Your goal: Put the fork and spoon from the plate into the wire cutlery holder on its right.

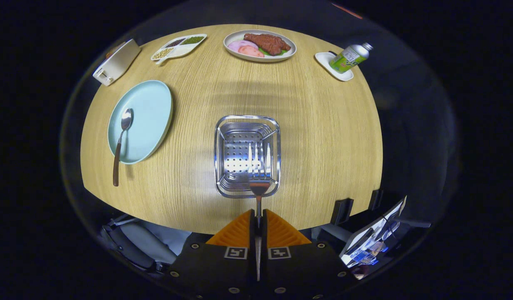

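Fisheye on hand-held gripper (256, 221), high above table (323, 125), looking steeply down.

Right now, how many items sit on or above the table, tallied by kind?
Cutlery: 2, the fork clamped between the fingers of the gripper over the wire holder, and the spoon on the blue plate
Dishes: 4, the blue plate, food plate, divided tray, small white dish
Wire holder: 1
Bottle: 1
White box: 1
Total: 9
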Motion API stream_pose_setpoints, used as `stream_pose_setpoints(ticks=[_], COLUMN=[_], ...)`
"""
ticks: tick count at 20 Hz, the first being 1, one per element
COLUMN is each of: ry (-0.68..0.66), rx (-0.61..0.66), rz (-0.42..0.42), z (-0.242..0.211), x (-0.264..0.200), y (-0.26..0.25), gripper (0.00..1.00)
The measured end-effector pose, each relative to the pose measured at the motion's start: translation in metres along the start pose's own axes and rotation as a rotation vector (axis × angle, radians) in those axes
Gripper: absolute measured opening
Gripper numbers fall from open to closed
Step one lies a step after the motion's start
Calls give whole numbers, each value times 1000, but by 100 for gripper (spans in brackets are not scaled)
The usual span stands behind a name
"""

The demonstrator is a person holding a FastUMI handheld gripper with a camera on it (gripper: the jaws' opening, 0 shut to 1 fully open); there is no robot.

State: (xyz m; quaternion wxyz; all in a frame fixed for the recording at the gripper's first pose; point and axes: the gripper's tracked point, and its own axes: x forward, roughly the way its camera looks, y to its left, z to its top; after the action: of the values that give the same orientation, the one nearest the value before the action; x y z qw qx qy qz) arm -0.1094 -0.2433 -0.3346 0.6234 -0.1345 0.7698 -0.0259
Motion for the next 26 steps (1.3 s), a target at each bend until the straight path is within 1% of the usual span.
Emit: stream_pose_setpoints(ticks=[4,7,11,13,15,20,24,26], ry=[78,134,173,179,190,179,129,93], rx=[-37,-60,-99,-99,-82,-78,-48,-45], rz=[34,43,66,65,84,52,20,0], z=[6,10,13,15,14,16,23,29], x=[1,7,8,7,5,3,-7,-17], y=[2,1,2,4,9,3,-1,-4], gripper=[4,4,6,7,9,11,22,31])
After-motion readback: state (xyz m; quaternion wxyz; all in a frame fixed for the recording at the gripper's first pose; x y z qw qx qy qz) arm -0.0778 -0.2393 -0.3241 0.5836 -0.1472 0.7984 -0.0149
